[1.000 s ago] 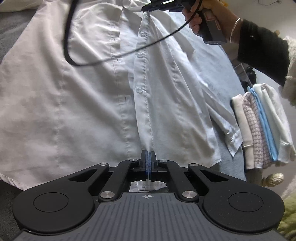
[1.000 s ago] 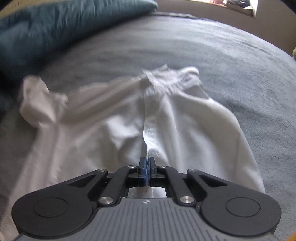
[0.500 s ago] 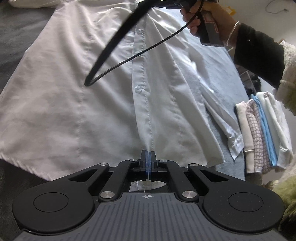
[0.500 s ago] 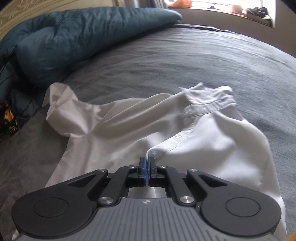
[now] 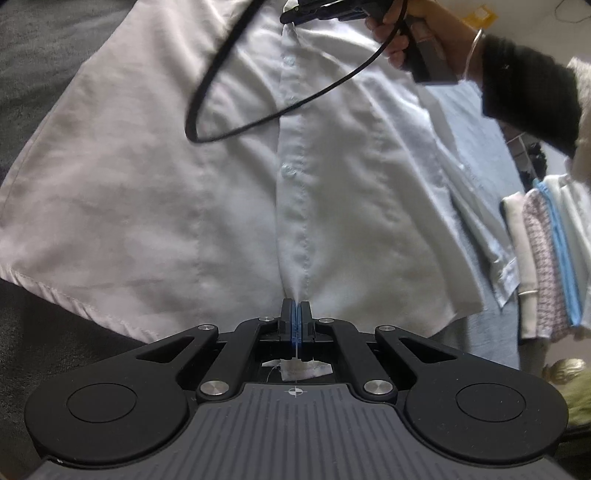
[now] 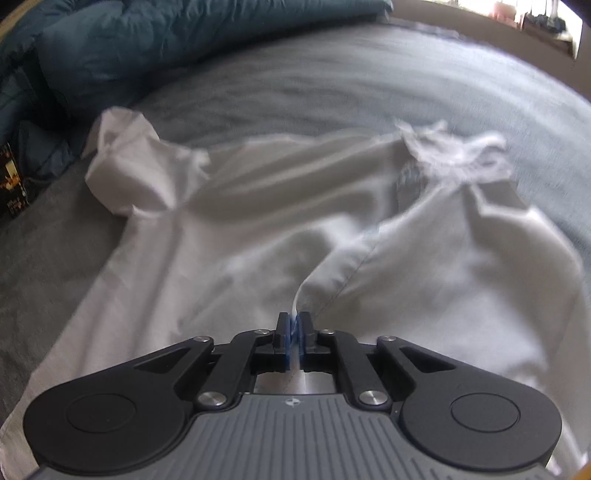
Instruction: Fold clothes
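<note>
White cotton fills both views: a button-up shirt [image 5: 229, 192] lies spread on a bed with a grey cover [image 6: 332, 81], its front facing up and the button placket [image 5: 291, 206] running straight away from the left camera.

The left gripper [image 5: 296, 317] is clenched tight on the bottom end of that placket at the hem, the cloth pinched between its blue pads, and a scrap of hem shows behind the jaws.

The right gripper [image 6: 294, 332] is at the placket's upper part, below the collar [image 6: 454, 151]. Its jaws are just opening, with a narrow gap now between the pads; a raised fold of the shirt edge stands in that gap, and whether the pads press on it I cannot tell for sure, though it looks loose. In the left view the right gripper [image 5: 291, 16] shows at the top, borne by the person's hand [image 5: 410, 33] in a dark sleeve, a black cable [image 5: 236, 110] looping down over the shirt.

One sleeve [image 6: 136, 166] lies bunched toward the dark blue duvet [image 6: 155, 40] at the bed's far side. A stack of folded clothes [image 5: 546, 258] sits near the bed's right edge.
</note>
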Demonstrator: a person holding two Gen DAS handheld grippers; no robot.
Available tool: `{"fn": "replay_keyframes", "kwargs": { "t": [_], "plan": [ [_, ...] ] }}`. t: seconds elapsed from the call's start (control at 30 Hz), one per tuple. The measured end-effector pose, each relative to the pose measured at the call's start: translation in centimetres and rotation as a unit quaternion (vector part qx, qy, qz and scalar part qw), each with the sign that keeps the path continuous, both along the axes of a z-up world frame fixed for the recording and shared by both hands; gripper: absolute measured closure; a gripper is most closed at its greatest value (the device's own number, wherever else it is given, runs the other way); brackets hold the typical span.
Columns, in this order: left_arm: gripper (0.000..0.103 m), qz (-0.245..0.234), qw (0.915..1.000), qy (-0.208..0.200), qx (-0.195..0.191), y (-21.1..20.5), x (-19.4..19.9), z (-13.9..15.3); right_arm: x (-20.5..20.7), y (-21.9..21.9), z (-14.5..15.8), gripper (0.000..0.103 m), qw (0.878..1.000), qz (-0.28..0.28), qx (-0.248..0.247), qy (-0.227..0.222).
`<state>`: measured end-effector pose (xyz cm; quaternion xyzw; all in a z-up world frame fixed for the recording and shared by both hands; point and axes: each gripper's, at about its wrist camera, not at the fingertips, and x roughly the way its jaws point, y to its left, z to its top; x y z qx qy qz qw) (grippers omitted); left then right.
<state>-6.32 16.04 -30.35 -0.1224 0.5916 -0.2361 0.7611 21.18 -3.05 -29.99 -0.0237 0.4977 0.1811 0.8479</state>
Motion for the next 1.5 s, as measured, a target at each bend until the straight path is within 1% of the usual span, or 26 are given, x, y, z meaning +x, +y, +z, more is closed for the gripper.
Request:
{"fn": "replay_keyframes", "kwargs": {
  "t": [0.07, 0.1, 0.13, 0.2, 0.3, 0.37, 0.43, 0.5, 0.53, 0.67, 0.77, 0.8, 0.83, 0.87, 0.9, 0.97, 1.13, 1.23, 1.27, 1.5],
  "plan": [
    [0.103, -0.007, 1.0, 0.001, 0.004, -0.1, 0.1, -0.4, 0.3, -0.4, -0.6, 0.088, 1.0, -0.003, 0.004, 0.03],
    [0.103, -0.02, 0.9998, 0.002, 0.004, -0.1, 0.2, -0.5, 0.3, -0.7, -0.1, 0.082, 0.999, -0.003, 0.008, 0.035],
    [0.103, -0.03, 0.9995, 0.003, 0.004, -0.1, 0.2, -0.6, 0.4, -0.9, 0.4, 0.079, 0.999, -0.002, 0.013, 0.039],
    [0.103, -0.033, 0.9994, 0.002, 0.006, -0.2, 0.3, -0.9, 0.5, -1.6, 2.4, 0.079, 0.999, 0.0, 0.02, 0.035],
    [0.103, -0.03, 0.9995, 0.006, 0.002, -0.2, 0.4, -1.0, 1.7, -3.1, 5.5, 0.078, 0.999, -0.018, 0.028, 0.005],
    [0.103, -0.029, 0.9996, 0.007, 0.0, -0.1, 0.4, -1.1, 3.7, -3.6, 6.4, 0.077, 0.999, -0.031, 0.003, -0.024],
    [0.103, -0.027, 0.9996, 0.008, -0.002, -0.1, 0.4, -1.2, 6.1, -3.8, 6.4, 0.077, 0.998, -0.047, -0.026, -0.045],
    [0.103, -0.024, 0.9997, 0.009, -0.004, 0.3, 0.3, -1.2, 8.8, -3.7, 5.8, 0.076, 0.995, -0.054, -0.054, -0.064],
    [0.103, -0.024, 0.9997, 0.01, -0.005, 0.2, 0.3, -1.3, 10.0, -3.4, 5.4, 0.074, 0.994, -0.057, -0.069, -0.069],
    [0.103, -0.024, 0.9996, 0.013, -0.007, 0.0, 0.4, -1.4, 13.7, -2.1, 3.2, 0.073, 0.99, -0.045, -0.114, -0.071],
    [0.102, -0.026, 0.9995, 0.015, -0.009, 0.0, 0.6, -1.5, 15.2, -1.4, 1.5, 0.073, 0.988, -0.039, -0.137, -0.065],
    [0.101, -0.026, 0.9995, 0.016, -0.01, 0.0, 0.7, -1.5, 15.6, -1.4, 1.0, 0.074, 0.987, -0.036, -0.144, -0.064],
    [0.101, -0.025, 0.9995, 0.017, -0.011, 0.0, 0.8, -1.6, 15.8, -1.3, 0.6, 0.079, 0.986, -0.035, -0.153, -0.063],
    [0.101, -0.025, 0.9994, 0.019, -0.012, 0.1, 0.8, -1.6, 15.9, -1.3, 0.3, 0.085, 0.985, -0.037, -0.156, -0.062],
    [0.101, -0.025, 0.9994, 0.02, -0.013, 0.1, 0.9, -1.7, 16.1, -1.4, 0.1, 0.094, 0.985, -0.04, -0.159, -0.061],
    [0.101, -0.023, 0.9993, 0.023, -0.015, 0.1, 0.9, -1.7, 16.1, -1.7, 0.0, 0.098, 0.984, -0.053, -0.156, -0.066],
    [0.101, -0.022, 0.9991, 0.028, -0.021, 0.3, 1.1, -1.9, 15.9, -3.1, 1.2, 0.099, 0.982, -0.106, -0.122, -0.095],
    [0.101, -0.023, 0.9991, 0.028, -0.022, 0.3, 1.1, -2.0, 16.3, -3.7, 1.3, 0.1, 0.981, -0.123, -0.11, -0.104],
    [0.101, -0.023, 0.9991, 0.028, -0.023, 0.3, 1.1, -2.0, 16.6, -3.6, 1.0, 0.101, 0.981, -0.122, -0.112, -0.103],
    [0.101, -0.02, 0.9992, 0.026, -0.022, 0.2, 1.1, -2.1, 17.6, -2.6, -2.1, 0.101, 0.98, -0.103, -0.139, -0.099]
  ]
}}
